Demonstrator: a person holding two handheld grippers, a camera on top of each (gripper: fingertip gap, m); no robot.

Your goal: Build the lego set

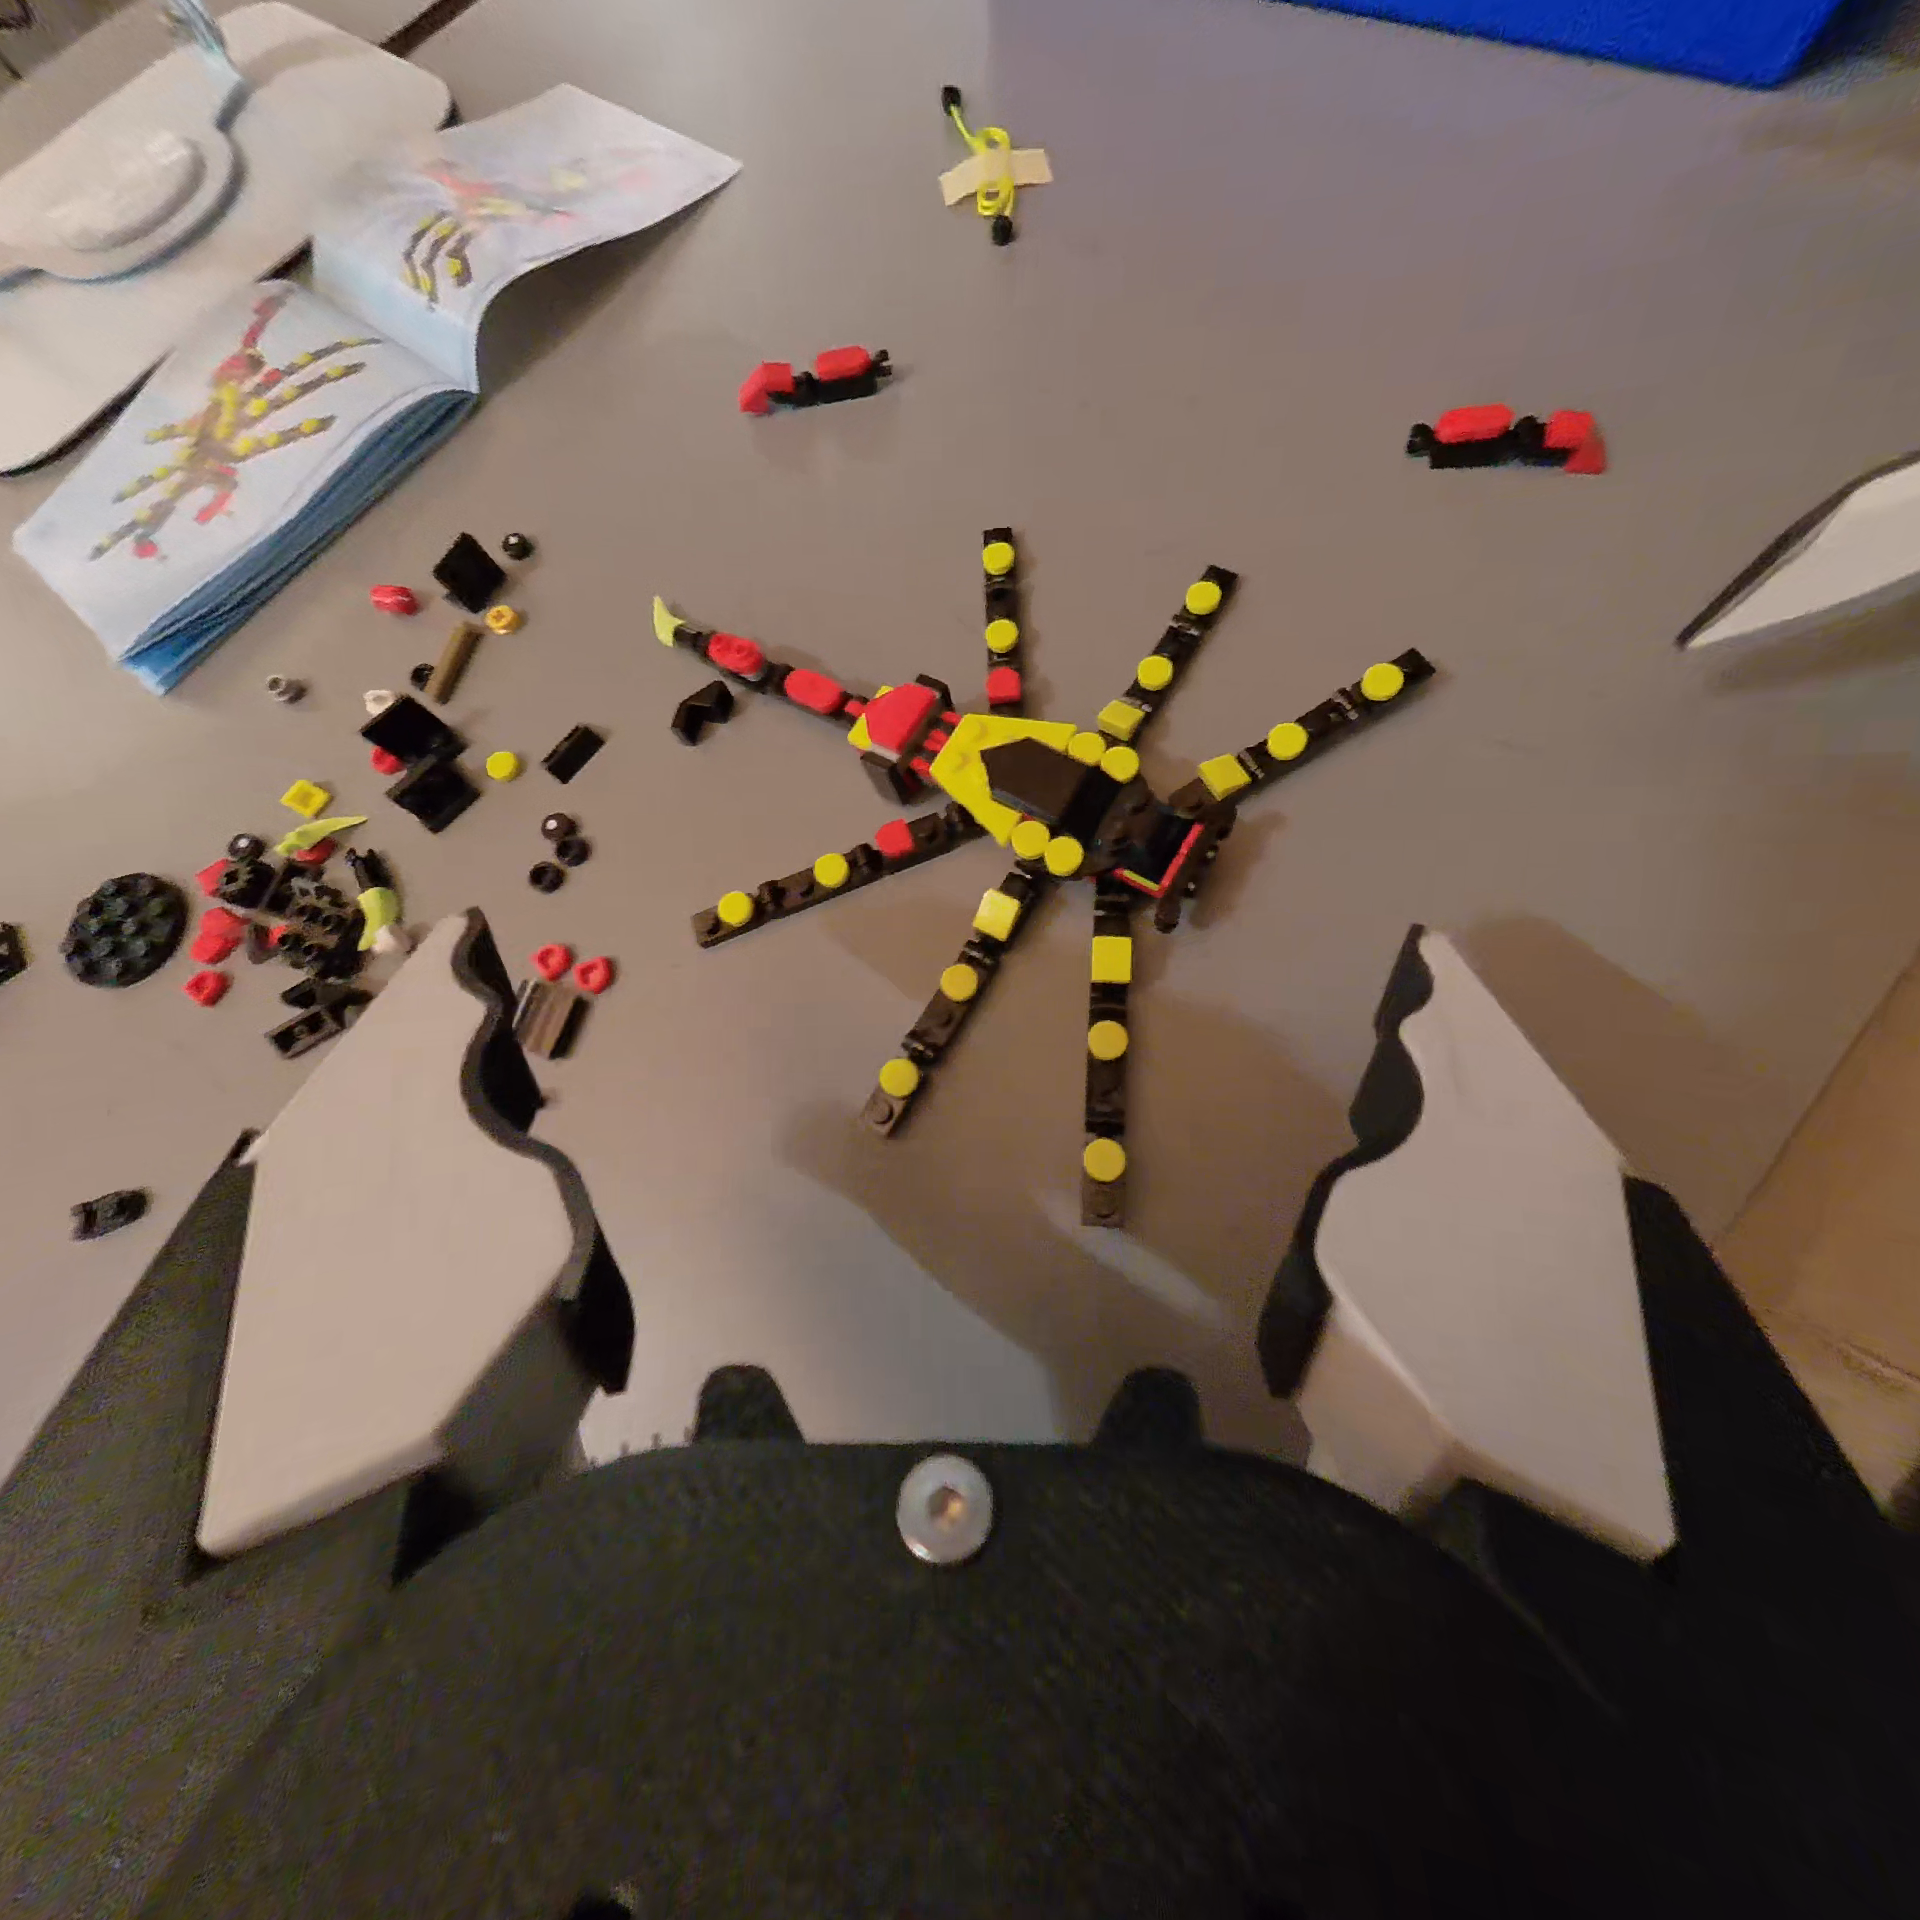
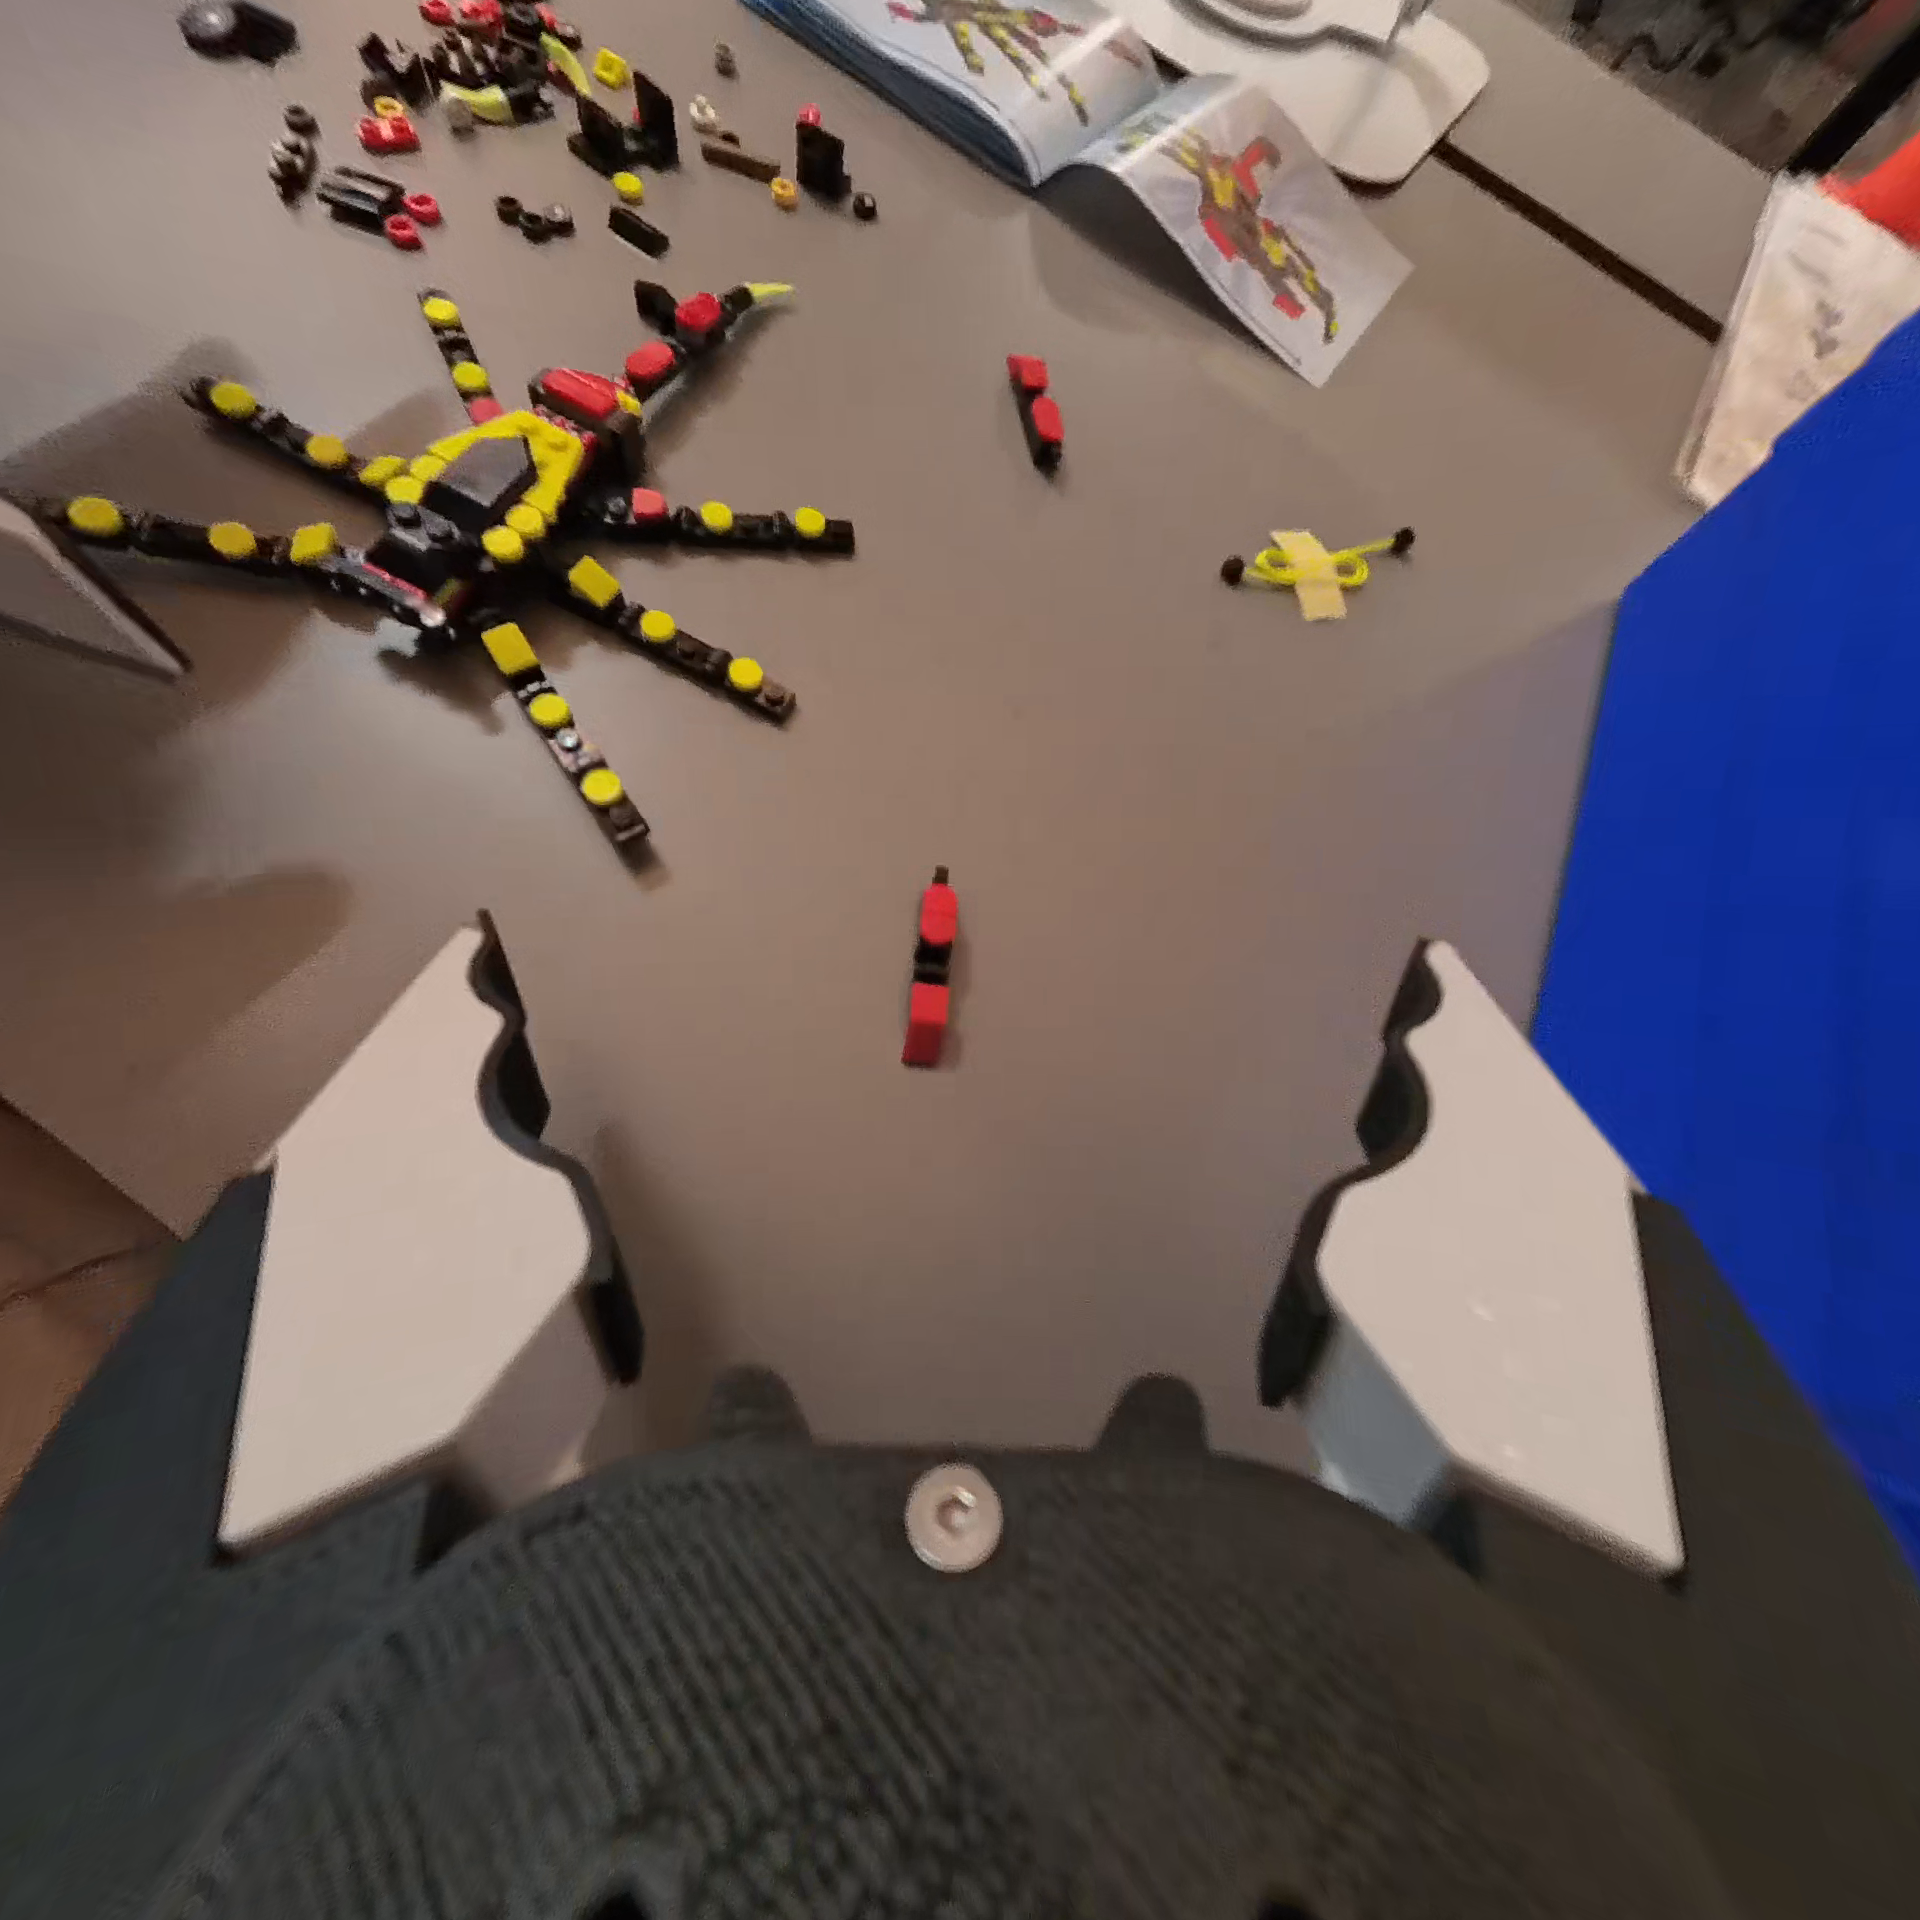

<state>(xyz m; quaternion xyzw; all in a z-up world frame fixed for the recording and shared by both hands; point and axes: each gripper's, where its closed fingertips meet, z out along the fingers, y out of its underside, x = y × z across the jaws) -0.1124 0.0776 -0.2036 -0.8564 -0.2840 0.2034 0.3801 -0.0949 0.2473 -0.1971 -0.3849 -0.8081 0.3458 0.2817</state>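
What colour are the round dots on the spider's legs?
Yellow. The round dots sit on the spider's black legs, seen best in the left wrist view.

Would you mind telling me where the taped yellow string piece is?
The taped yellow string piece lies alone on the grey table, beyond the spider model, near the blue sheet.

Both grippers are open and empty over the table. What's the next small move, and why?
Probably ease the right gripper forward and down onto the red-and-black leg piece. It lies loose on the table, lined up between the open fingers, apart from the spider model.
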